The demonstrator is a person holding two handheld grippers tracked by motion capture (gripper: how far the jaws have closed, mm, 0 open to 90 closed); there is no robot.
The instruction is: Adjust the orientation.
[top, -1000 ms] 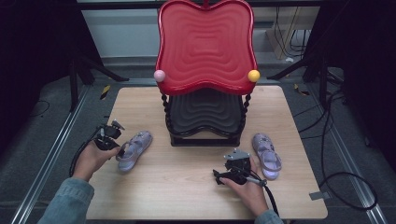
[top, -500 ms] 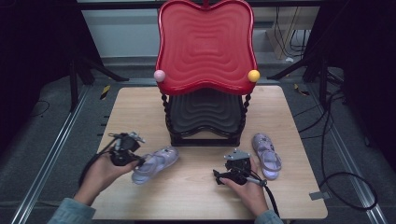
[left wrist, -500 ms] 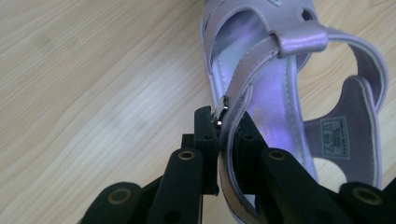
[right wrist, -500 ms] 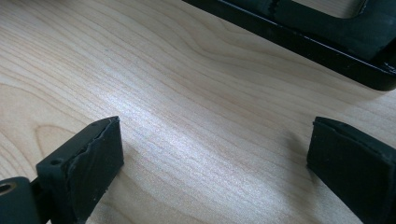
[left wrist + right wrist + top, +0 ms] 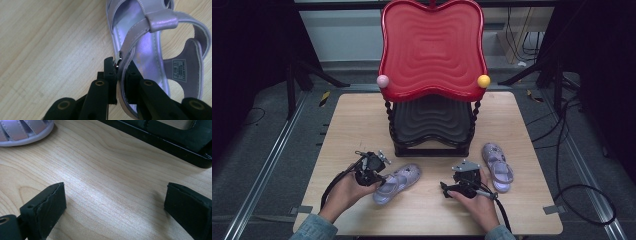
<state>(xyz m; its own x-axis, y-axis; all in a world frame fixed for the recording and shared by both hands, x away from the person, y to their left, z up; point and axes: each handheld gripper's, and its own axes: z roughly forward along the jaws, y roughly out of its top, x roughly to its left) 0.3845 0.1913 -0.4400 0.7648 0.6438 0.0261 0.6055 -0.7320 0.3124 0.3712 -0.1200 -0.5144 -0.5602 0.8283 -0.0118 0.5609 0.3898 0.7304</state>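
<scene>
A lilac sandal (image 5: 399,182) lies on the wooden table (image 5: 357,125) in front of the rack, left of centre. My left gripper (image 5: 381,179) is shut on its side strap, and in the left gripper view the jaws pinch the strap by the buckle (image 5: 119,65) of the sandal (image 5: 150,45). A second lilac sandal (image 5: 497,167) lies at the right, beside my right hand. My right gripper (image 5: 446,190) rests low over the table, pointing left, jaws wide open with bare wood between them (image 5: 115,202). The held sandal's toe (image 5: 22,131) shows in the right gripper view's upper left.
A two-tier rack stands mid-table: a tilted red wavy tray (image 5: 432,47) above a black tray (image 5: 432,120), with a pink ball (image 5: 383,81) and a yellow ball (image 5: 483,80) at its corners. Its black base (image 5: 175,142) lies close ahead of the right gripper. Cables trail on the floor.
My left gripper has carried the sandal from the table's left side rightward toward the front middle, turning it as it went. The right gripper and the other sandal have stayed put.
</scene>
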